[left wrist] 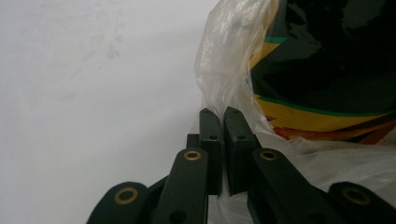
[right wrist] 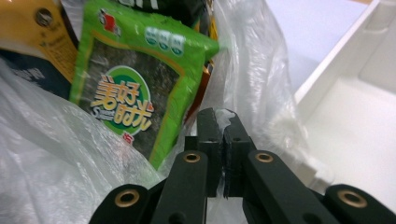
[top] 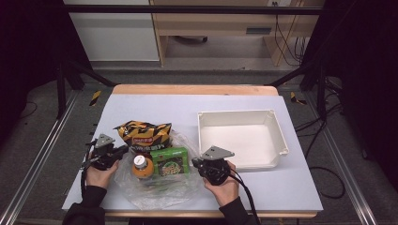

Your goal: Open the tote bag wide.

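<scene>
On the pale grey worktop (top: 164, 105) lies a thin transparent plastic bag (top: 155, 187), spread open toward the person's side. Inside it, or on it, are three things. One is a large yellow and black crinkled snack packet (top: 143, 133) at the far side. In front of this packet lies a flat green seaweed packet with printed characters (top: 170, 161). Just left of the green packet there is an orange drink bottle with a white cap (top: 141, 166). To the right of the bag, a little apart from it, stands a white rectangular plastic tray (top: 241, 138).

The left tool (top: 121, 152) is held by the person's left hand (top: 98, 176) at the left edge of the bag, beside the yellow and black packet. In the left gripper view its two black jaws are together and clamp a gathered fold of the clear film, which rises between the tips of the left tool (left wrist: 223, 114).

The right tool (top: 196, 163) is held by the right hand (top: 225, 187) at the right edge of the bag, between the green packet and the white tray. In the right gripper view the jaws of this tool (right wrist: 219, 114) are also together, and a small piece of the clear film is pinched between them, close to the lower corner of the green packet (right wrist: 140, 84). The wall of the white tray (right wrist: 336, 60) is on the right of that view.
</scene>
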A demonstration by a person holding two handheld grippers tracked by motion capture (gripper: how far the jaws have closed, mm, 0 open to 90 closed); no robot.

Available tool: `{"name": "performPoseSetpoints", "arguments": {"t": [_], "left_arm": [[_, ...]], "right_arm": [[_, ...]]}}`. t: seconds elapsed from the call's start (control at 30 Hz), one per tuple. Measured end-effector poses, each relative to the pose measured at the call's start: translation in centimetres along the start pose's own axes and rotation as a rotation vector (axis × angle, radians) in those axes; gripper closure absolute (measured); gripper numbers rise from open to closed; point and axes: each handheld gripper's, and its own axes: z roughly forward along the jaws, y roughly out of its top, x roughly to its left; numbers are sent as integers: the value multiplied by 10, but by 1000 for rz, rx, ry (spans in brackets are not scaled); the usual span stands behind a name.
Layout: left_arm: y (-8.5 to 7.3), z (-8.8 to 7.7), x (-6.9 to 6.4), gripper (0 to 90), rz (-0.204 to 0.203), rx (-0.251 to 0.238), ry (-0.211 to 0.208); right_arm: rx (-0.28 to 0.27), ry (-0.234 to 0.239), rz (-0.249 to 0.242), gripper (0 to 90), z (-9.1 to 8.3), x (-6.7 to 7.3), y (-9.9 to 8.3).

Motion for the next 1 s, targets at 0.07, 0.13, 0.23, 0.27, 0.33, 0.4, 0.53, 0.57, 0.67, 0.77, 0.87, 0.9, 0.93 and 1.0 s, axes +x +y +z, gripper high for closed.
{"name": "performPoseSetpoints", "arguments": {"t": [0.07, 0.13, 0.23, 0.27, 0.33, 0.4, 0.53, 0.57, 0.67, 0.77, 0.87, 0.9, 0.93, 1.0], "left_arm": [[0, 2, 0, 872, 4, 8, 2], [-1, 4, -1, 871, 11, 20, 6], [-2, 7, 0, 872, 11, 32, 6], [-2, 8, 0, 871, 12, 36, 6], [-2, 8, 0, 869, 13, 37, 8], [-3, 9, 0, 868, 14, 46, 8], [-4, 12, -1, 863, 27, 58, 11], [-5, 13, -2, 863, 35, 67, 13], [-6, 19, -5, 853, 45, 82, 23], [-7, 20, -5, 844, 49, 84, 27], [-8, 22, -4, 819, 49, 88, 33], [-8, 22, -4, 818, 49, 88, 33], [-8, 22, -5, 818, 49, 86, 36], [-9, 22, -5, 806, 57, 81, 42]], "right_arm": [[0, -3, -3, 889, 2, 0, -2], [12, -11, 9, 889, 5, -1, -6], [39, -34, 16, 890, 11, -2, -12], [53, -35, 18, 890, 12, -3, -14], [68, -33, 23, 890, 14, -4, -16], [82, -17, 33, 890, 16, -4, -22], [79, -2, 42, 890, 16, -4, -31], [79, -2, 42, 890, 16, -4, -31], [90, -25, 29, 881, 25, -6, -38], [93, -31, 31, 872, 30, -7, -40], [89, -37, 42, 870, 35, -10, -40], [89, -37, 42, 870, 35, -10, -40], [91, -38, 50, 870, 36, -10, -40], [92, -43, 41, 865, 35, -10, -40]]}}
